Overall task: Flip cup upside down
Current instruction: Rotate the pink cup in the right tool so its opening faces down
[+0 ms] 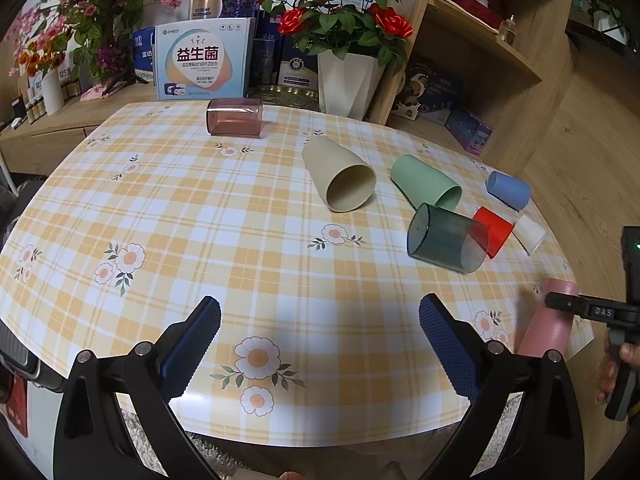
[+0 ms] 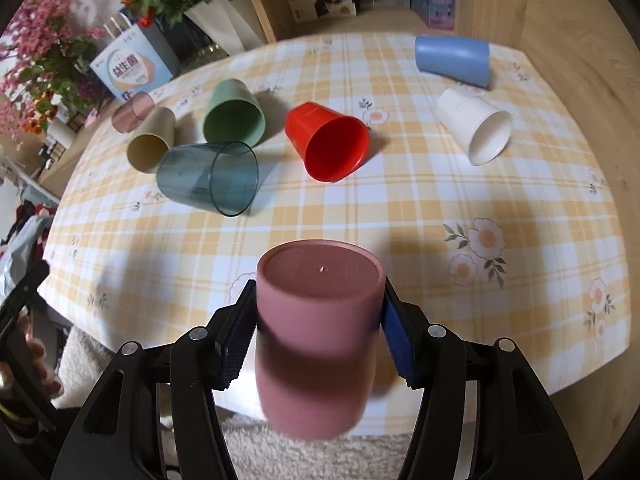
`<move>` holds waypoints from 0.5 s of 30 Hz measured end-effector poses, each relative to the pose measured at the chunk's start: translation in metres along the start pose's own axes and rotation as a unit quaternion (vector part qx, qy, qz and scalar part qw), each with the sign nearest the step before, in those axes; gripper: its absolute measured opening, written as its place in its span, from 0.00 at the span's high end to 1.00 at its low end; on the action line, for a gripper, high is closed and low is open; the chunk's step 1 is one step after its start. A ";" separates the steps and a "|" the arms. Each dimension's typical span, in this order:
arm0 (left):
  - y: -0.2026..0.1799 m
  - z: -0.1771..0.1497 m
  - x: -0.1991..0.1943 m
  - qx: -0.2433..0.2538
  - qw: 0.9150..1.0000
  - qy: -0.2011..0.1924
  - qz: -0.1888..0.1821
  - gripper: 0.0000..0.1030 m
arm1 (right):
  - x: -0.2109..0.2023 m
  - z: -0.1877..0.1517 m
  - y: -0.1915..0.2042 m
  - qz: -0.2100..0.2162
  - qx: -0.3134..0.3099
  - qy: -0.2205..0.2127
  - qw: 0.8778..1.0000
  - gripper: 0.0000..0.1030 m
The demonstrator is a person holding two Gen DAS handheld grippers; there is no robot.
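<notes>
My right gripper (image 2: 318, 320) is shut on a pink cup (image 2: 316, 320), its blue pads pressed on both sides, base pointing away from me, near the table's front edge. The pink cup also shows in the left wrist view (image 1: 550, 324) at the table's right edge, with the right gripper (image 1: 568, 304) on it. My left gripper (image 1: 320, 344) is open and empty above the near part of the checked tablecloth (image 1: 240, 220). Several cups lie on their sides: red (image 2: 328, 140), dark clear (image 2: 212, 178), green (image 2: 234, 114), beige (image 2: 150, 142), white (image 2: 476, 126), blue (image 2: 452, 60).
A clear pink cup (image 1: 235, 117) lies at the far edge of the table. Behind it stand boxes (image 1: 202, 62), a white vase of red roses (image 1: 348, 76) and pink flowers (image 1: 80, 12). Wooden shelves (image 1: 480, 40) rise at the right. A shaggy rug (image 2: 280, 452) lies below the table edge.
</notes>
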State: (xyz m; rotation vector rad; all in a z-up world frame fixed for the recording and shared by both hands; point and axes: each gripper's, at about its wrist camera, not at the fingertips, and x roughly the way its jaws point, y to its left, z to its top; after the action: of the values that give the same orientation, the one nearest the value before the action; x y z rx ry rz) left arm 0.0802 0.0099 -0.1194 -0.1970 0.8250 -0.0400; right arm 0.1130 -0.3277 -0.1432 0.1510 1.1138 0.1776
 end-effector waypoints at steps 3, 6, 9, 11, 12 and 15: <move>-0.002 0.000 -0.001 0.000 1.000 -0.002 -0.001 0.06 | -0.014 -0.008 0.001 -0.005 0.001 -0.024 1.000 0.46; -0.001 0.000 -0.001 0.000 1.000 -0.001 -0.001 0.06 | -0.023 -0.010 0.002 -0.008 0.002 -0.045 0.999 0.46; -0.001 0.000 -0.001 0.002 1.000 -0.001 -0.001 0.06 | -0.025 -0.006 0.007 -0.027 -0.006 -0.060 0.998 0.46; -0.002 0.000 -0.002 0.002 1.000 -0.002 -0.001 0.06 | -0.023 0.000 0.008 -0.041 -0.009 -0.066 0.997 0.46; -0.003 -0.001 -0.003 0.002 1.000 -0.003 0.000 0.06 | -0.021 0.003 0.009 -0.049 -0.011 -0.069 0.996 0.46; -0.002 0.000 -0.004 -0.001 1.000 -0.005 0.002 0.06 | -0.015 0.009 0.012 -0.076 -0.024 -0.073 0.994 0.47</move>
State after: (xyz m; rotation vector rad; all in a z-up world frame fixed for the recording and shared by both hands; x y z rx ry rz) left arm 0.0773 0.0082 -0.1165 -0.1975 0.8163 -0.0342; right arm 0.1137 -0.3195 -0.1235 0.0343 0.9699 0.0566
